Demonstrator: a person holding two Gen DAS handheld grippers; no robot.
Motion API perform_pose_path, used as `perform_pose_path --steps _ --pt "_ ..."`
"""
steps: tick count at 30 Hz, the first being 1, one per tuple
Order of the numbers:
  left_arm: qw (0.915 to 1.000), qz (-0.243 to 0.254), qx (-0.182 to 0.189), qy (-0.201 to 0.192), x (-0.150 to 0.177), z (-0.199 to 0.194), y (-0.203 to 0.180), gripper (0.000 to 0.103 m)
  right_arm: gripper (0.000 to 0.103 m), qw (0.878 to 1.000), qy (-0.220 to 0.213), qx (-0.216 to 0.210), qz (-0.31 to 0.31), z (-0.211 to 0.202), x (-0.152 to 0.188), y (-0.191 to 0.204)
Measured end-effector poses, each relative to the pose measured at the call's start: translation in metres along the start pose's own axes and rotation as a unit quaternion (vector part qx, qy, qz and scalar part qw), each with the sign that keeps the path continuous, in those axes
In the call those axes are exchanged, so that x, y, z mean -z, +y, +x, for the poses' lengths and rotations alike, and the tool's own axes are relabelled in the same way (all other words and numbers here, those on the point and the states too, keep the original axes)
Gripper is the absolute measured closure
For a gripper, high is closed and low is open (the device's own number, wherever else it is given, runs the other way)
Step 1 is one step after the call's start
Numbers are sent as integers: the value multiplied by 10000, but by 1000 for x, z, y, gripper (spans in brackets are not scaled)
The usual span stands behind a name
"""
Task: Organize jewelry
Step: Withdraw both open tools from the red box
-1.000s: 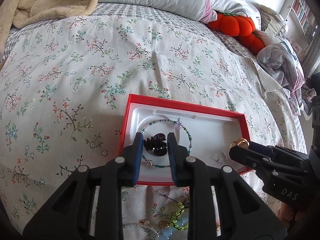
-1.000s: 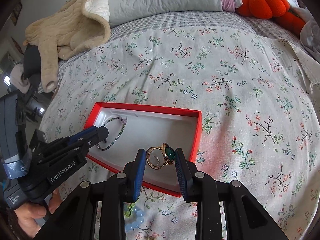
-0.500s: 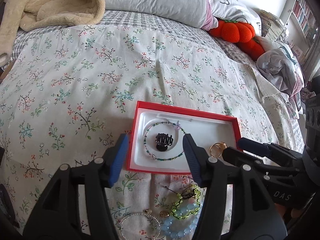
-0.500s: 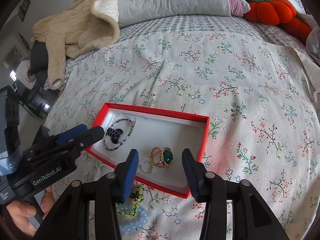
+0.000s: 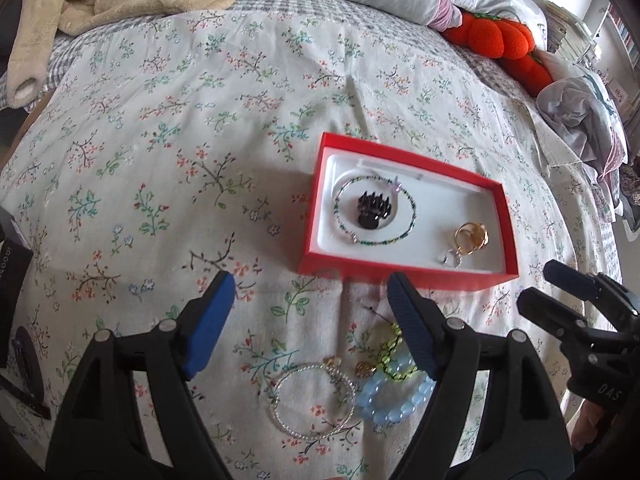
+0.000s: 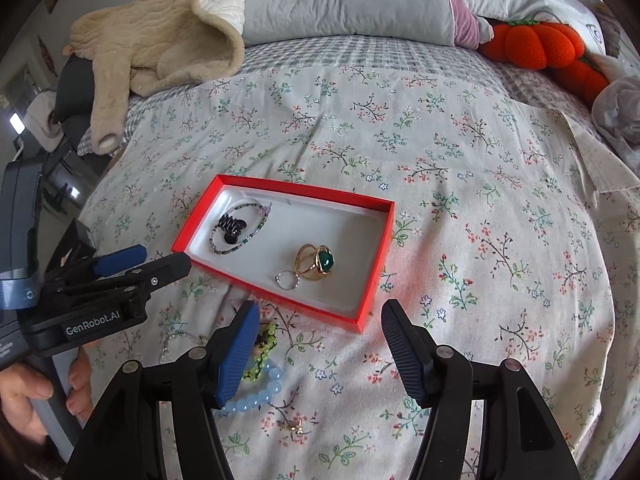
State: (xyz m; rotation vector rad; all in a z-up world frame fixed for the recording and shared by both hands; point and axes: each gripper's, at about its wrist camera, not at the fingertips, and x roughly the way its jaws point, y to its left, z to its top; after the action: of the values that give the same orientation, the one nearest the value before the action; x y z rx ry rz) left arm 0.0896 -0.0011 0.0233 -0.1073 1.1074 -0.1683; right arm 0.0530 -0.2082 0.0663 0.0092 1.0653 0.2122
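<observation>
So at this moment you stood between picks: both of your tools were empty, and the red box (image 5: 404,272) on the flowered bedspread (image 5: 200,128) was your landmark. Your left gripper (image 5: 308,320) hovered just short of the box's near wall with its fingers spread wide, holding nothing. Your right gripper (image 6: 320,344) hung off the box's near corner, its fingers likewise wide apart and bare.

Inside the box lay a beaded bracelet (image 5: 376,210) with a black hair claw (image 5: 374,210) resting within its loop, toward the left end. Toward the right end sat a gold ring with a green stone (image 6: 316,262), touching a small silver ring (image 6: 286,280).

Outside the box, on the near side, some pieces were not yet put away: a silver chain bracelet (image 5: 316,400), a blue bead bracelet (image 5: 394,400), a yellow-green beaded piece (image 5: 390,344) tangled against it, and a small gold charm (image 5: 363,368) between them.

By my reading, the next move was yours to make with the left tool, which sat nearest that heap. You would have needed to drop low and close on one strand alone. The blue and green pieces overlapped, so a careless pinch might have dragged both.
</observation>
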Motion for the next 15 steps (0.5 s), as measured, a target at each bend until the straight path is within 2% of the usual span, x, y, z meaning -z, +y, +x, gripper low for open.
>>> perform_pose_path --steps 2,15 --pt "9999 28 -61 96 8 -1 3 24 34 9999 81 62 23 -2 6 0" --pt "9970 365 -275 621 50 3 15 22 32 9977 617 265 -13 8 42 2"
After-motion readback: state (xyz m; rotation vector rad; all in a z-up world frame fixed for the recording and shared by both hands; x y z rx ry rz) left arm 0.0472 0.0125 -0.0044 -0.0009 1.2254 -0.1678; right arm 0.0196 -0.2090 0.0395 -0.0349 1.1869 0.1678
